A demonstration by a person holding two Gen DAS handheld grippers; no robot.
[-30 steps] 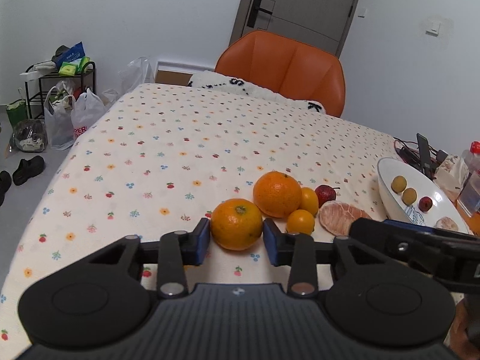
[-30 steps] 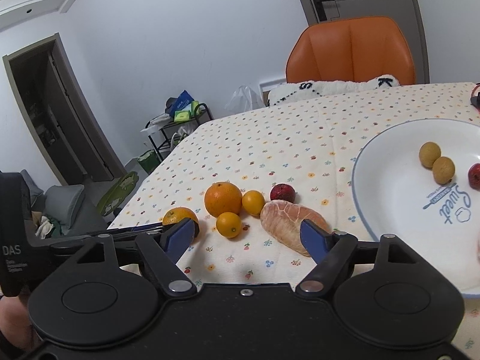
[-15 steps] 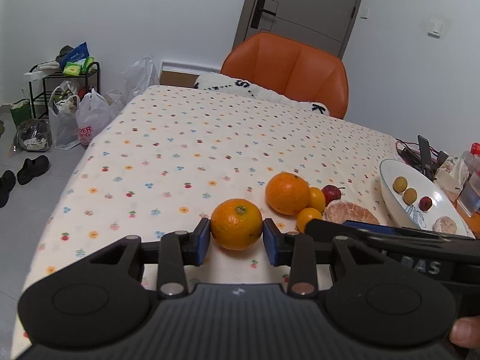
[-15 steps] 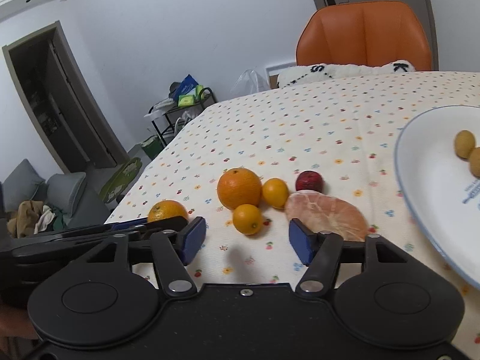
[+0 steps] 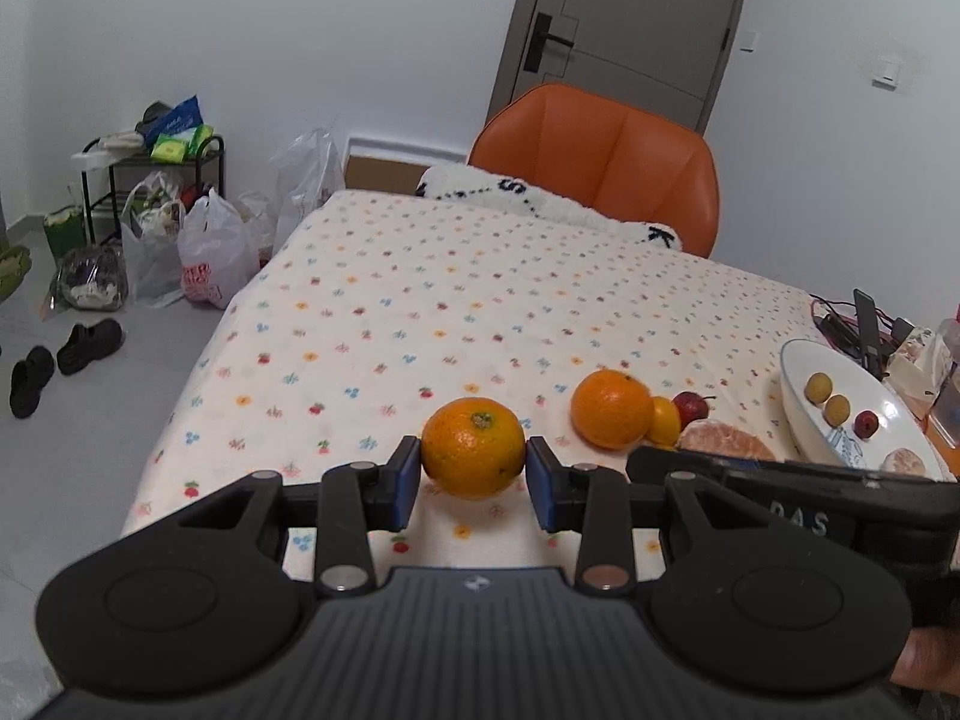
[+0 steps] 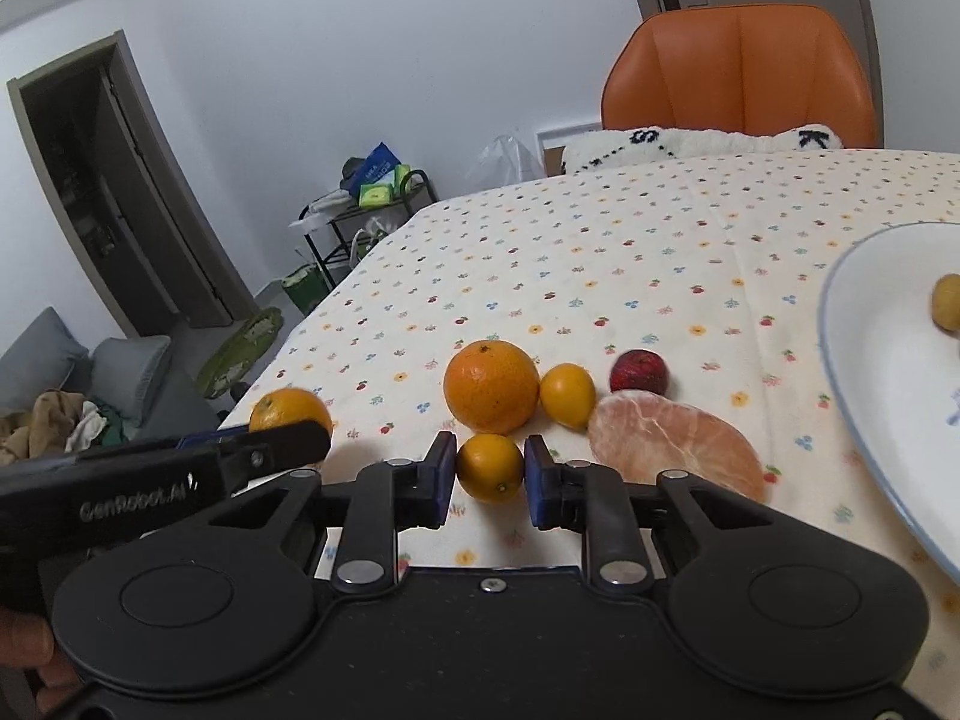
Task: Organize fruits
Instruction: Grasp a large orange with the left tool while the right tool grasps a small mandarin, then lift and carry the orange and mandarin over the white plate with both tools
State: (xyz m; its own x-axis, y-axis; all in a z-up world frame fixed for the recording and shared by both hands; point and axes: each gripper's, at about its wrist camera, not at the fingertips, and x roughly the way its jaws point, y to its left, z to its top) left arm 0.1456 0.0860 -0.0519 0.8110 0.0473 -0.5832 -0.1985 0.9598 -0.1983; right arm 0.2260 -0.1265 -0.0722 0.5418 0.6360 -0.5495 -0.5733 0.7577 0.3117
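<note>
My left gripper point(image 5: 472, 475) is shut on a large orange point(image 5: 472, 447), held low over the flowered tablecloth and left of the other fruit. In the right wrist view that orange point(image 6: 290, 410) shows behind the left gripper's finger. My right gripper point(image 6: 490, 480) is shut on a small orange point(image 6: 490, 467) lying on the cloth. Just beyond it sit a second large orange point(image 6: 491, 387), a small yellow-orange fruit point(image 6: 567, 394), a red fruit point(image 6: 639, 372) and a peeled pomelo piece point(image 6: 672, 447). The white plate point(image 6: 840, 360) at the right holds a longan point(image 6: 948, 303).
An orange chair point(image 5: 600, 162) with a white cushion stands at the table's far edge. Cables, a phone and packets point(image 5: 870, 330) lie behind the plate point(image 5: 798, 420). Bags and a rack point(image 5: 156, 228) stand on the floor at the left. The table's left edge is near the held orange.
My right gripper moved in and its jaws narrowed from wide open onto the small orange. The left gripper carried its large orange leftward, away from the fruit cluster.
</note>
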